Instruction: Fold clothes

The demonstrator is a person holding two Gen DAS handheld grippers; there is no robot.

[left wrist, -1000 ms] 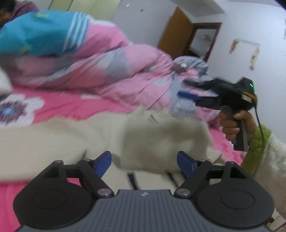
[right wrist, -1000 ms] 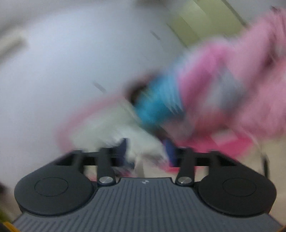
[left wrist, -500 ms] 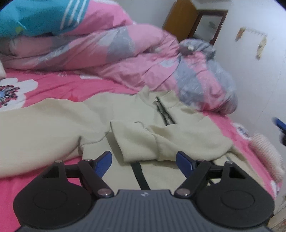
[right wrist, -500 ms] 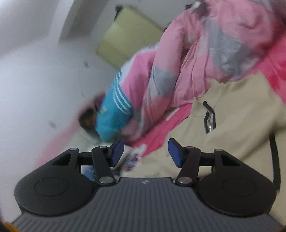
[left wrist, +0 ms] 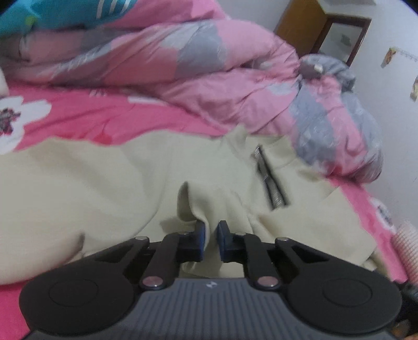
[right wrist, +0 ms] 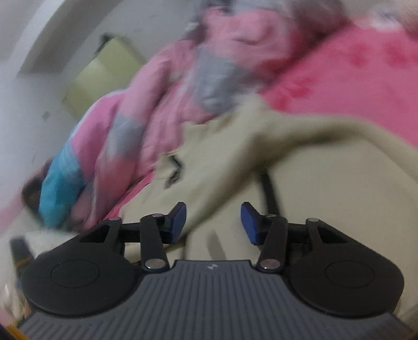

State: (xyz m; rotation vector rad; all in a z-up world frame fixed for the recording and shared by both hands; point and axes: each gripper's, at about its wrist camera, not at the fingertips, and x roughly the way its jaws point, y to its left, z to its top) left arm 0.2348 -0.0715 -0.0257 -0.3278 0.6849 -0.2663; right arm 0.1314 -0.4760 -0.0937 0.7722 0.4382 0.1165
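Note:
A cream fleece pullover (left wrist: 109,180) with a short dark zip (left wrist: 270,183) at the collar lies spread across the pink bedsheet (left wrist: 86,120). My left gripper (left wrist: 211,239) is shut on a raised fold of the pullover's folded-in sleeve, with cloth pinched between the blue pads. In the blurred right wrist view the same pullover (right wrist: 326,198) fills the lower right. My right gripper (right wrist: 213,221) hovers just over it, open, with nothing between its fingers.
A bunched pink and grey duvet (left wrist: 209,70) lies along the far side of the bed, topped by a blue striped cloth (left wrist: 60,13). A wooden door (left wrist: 300,26) and white wall stand beyond. A person's fuzzy sleeve (left wrist: 407,243) shows at the right edge.
My left gripper went from wide open to shut on the sleeve fold. The right gripper swung down from facing the wall to hover over the pullover, still open.

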